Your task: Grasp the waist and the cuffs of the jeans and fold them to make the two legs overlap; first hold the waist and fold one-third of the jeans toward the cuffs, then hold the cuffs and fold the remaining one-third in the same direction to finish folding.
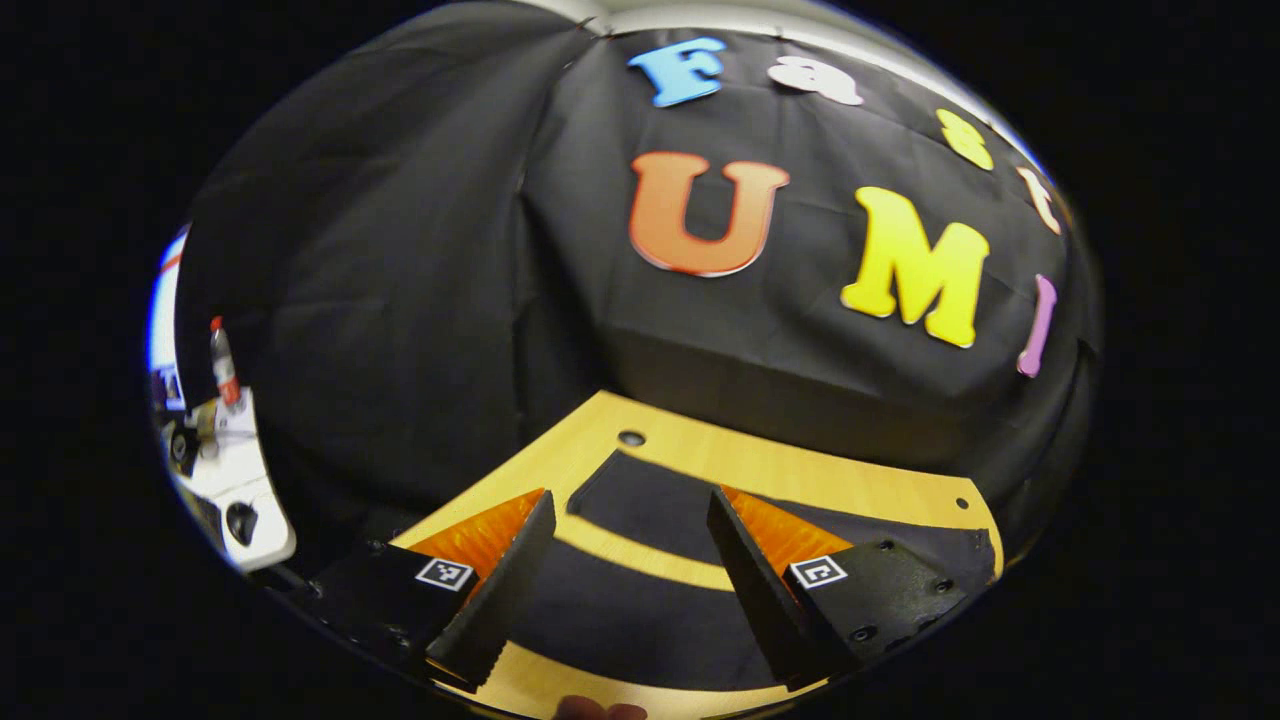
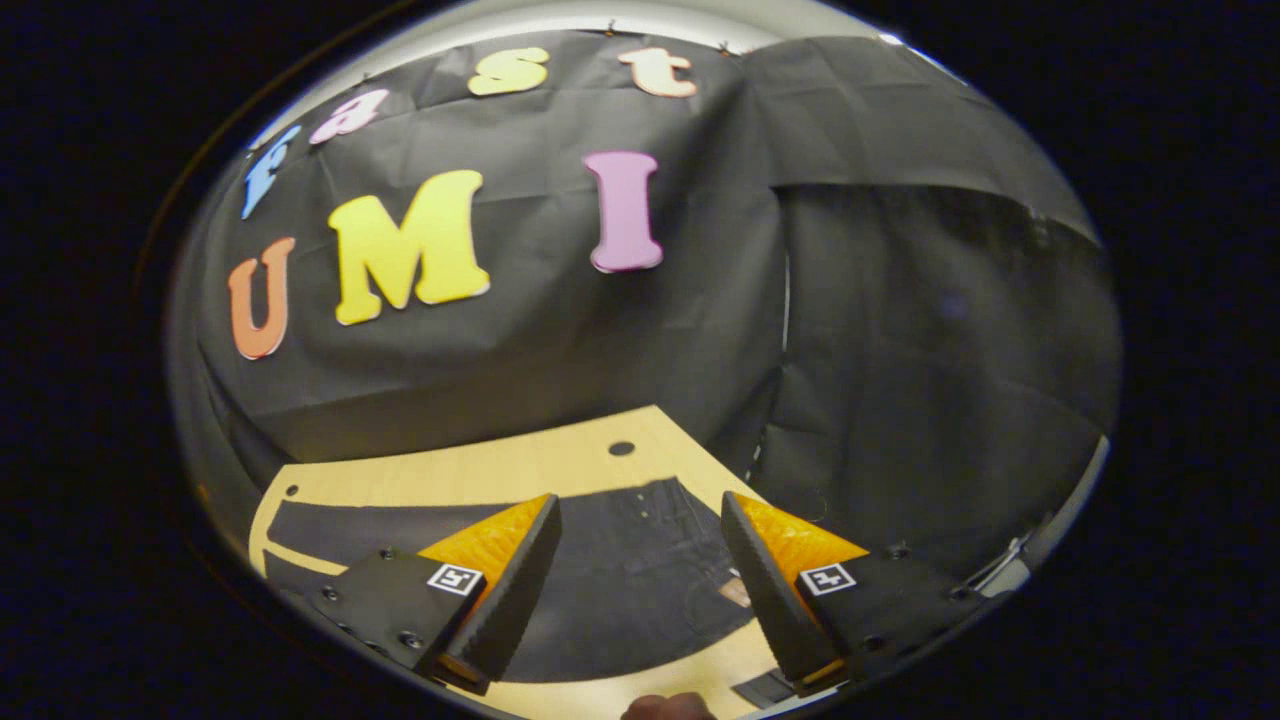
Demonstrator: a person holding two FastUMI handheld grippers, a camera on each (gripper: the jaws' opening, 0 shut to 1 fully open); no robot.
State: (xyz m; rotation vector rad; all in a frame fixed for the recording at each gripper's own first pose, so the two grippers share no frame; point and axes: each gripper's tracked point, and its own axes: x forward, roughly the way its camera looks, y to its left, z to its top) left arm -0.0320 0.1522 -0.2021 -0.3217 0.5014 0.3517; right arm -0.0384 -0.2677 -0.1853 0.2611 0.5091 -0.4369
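Both of your grippers, left gripper (image 1: 625, 585) and right gripper (image 2: 640, 590), hang spread and empty above the flat dark denim jeans (image 2: 620, 580); lower them squarely, pinching waist and cuffs together.

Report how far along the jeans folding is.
Done: nothing that shows. The jeans lie spread flat on the wooden table, with the two legs apart and a strip of table between them. In hand: nothing. The left gripper and the right gripper are open above the cloth, apparently lining up. Left: overlap the legs, fold from the waist, then fold from the cuffs.
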